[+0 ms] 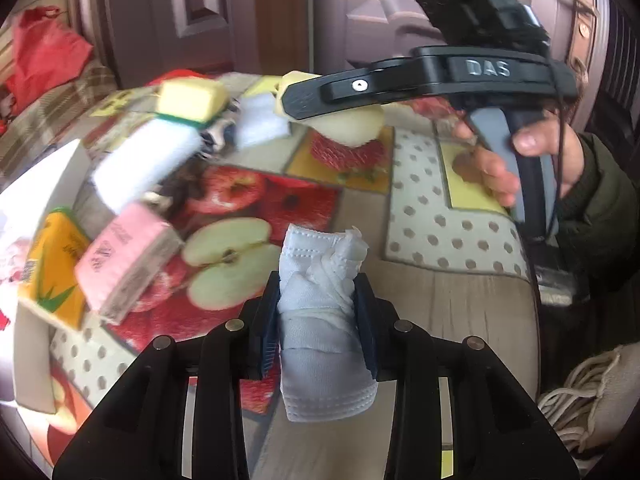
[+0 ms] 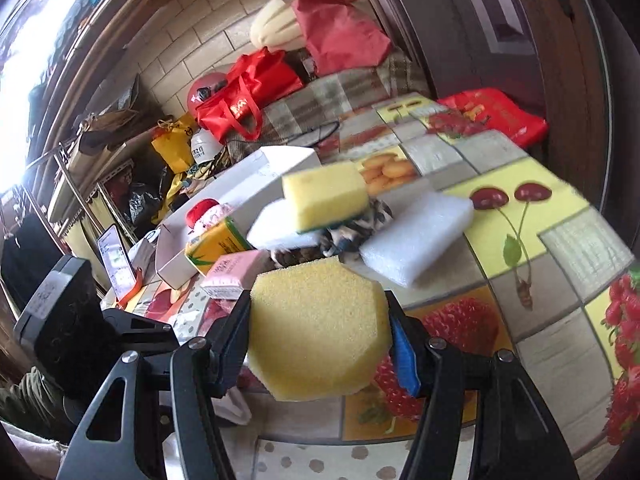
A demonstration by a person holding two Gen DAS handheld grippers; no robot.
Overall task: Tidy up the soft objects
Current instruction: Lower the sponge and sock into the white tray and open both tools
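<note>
My left gripper [image 1: 318, 312] is shut on a crumpled white face mask [image 1: 324, 280] and holds it above the fruit-print tablecloth [image 1: 432, 292]. My right gripper [image 2: 320, 332] is shut on a yellow octagonal sponge [image 2: 316, 336]; in the left wrist view that sponge [image 1: 352, 128] shows under the right gripper's black finger [image 1: 320, 96]. On the table lie a yellow-and-green scrub sponge [image 2: 326, 196], two white foam blocks [image 2: 416, 236] [image 2: 280, 228], a patterned cloth [image 2: 348, 236], a pink tissue pack [image 2: 236, 274] and a yellow tissue pack [image 2: 216, 244].
A white open box [image 2: 248, 196] stands at the table's left side, with a red-and-pink soft item [image 2: 208, 210] in it. A phone [image 2: 116, 258] leans on a stand. Red bags [image 2: 344, 32] and clutter lie beyond the table. Doors stand behind.
</note>
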